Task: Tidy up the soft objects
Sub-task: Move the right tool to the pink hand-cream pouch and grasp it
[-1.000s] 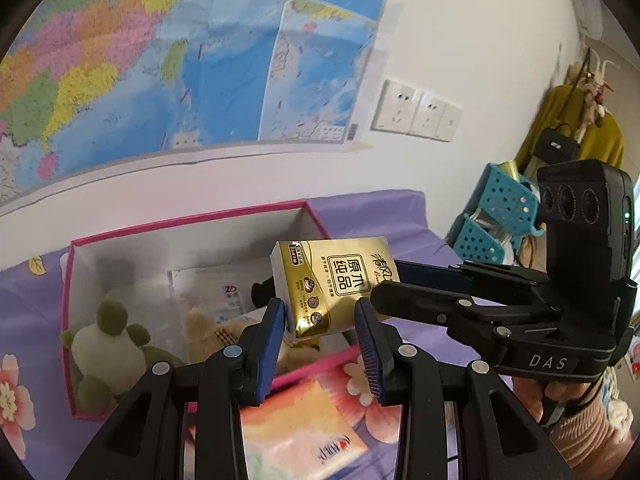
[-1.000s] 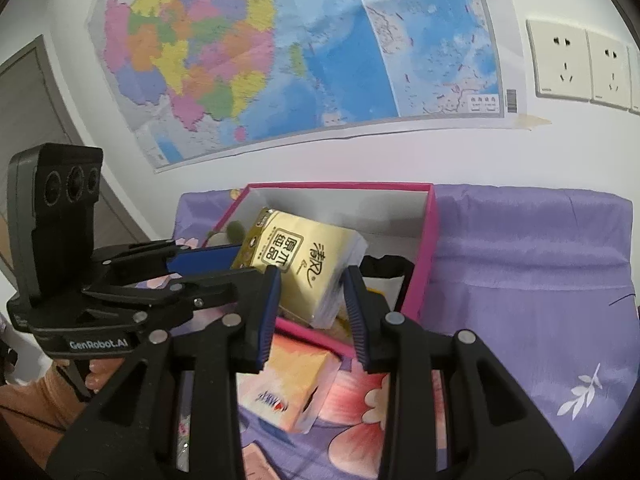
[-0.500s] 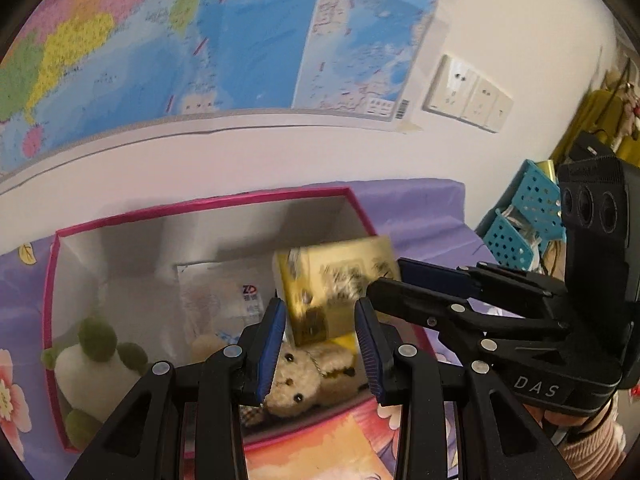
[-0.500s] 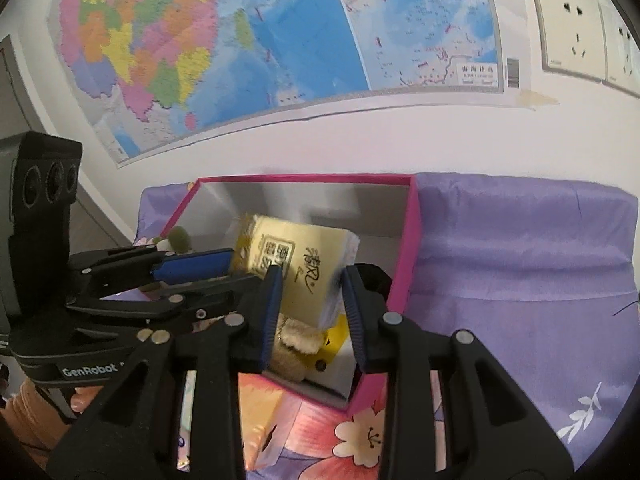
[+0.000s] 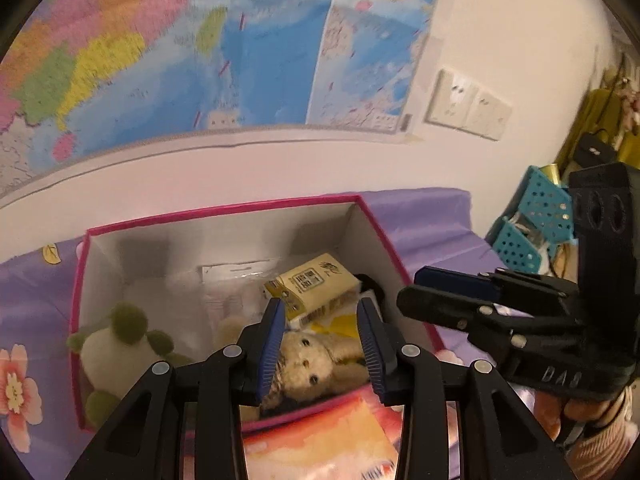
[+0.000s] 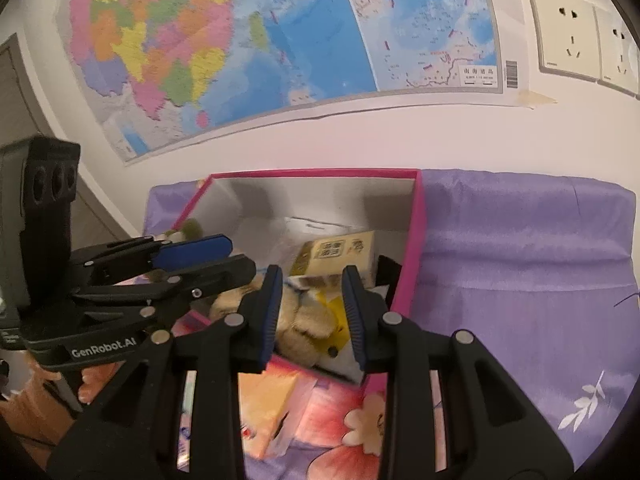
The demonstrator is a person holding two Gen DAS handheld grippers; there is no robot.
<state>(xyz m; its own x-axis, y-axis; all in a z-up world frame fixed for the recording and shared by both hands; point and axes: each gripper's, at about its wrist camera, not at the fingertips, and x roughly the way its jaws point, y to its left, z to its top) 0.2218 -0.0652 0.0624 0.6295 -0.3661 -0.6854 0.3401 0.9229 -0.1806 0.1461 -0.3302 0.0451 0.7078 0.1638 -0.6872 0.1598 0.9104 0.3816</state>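
cloth [image 6: 520, 248]: purple, flowered, covers the surface under everything.

box [image 5: 224, 216]: pink-rimmed, white inside, open top, set on the cloth by the wall. holds the sorted soft things.

frog toy [image 5: 116, 344]: white and green plush, in the box's left part.

bear [image 5: 308, 364]: tan plush, in the box at its near wall, face up.

tissue pack [image 5: 316, 288]: yellow, lying tilted in the box on the other contents, towards the right wall, just beyond the bear. free of both claws, so the drop looks done.

orange pack [image 5: 320, 436]: flat soft pack on the cloth, outside the box, just before its near wall. judged the next item to sort.

left gripper [image 5: 322, 344]: above the box's near edge, pointing down into it. jaws slightly spread, having just widened a little; nothing between the pads.

right gripper [image 6: 310, 312]: beside the left one, over the box's near right corner. jaws slightly apart, pinching nothing.

step in hand: release of the tissue pack into the box, apparently complete.

next move, as judged: draw both claws back from the box, lower to the orange pack, open wider to span it, close gently since it will give.
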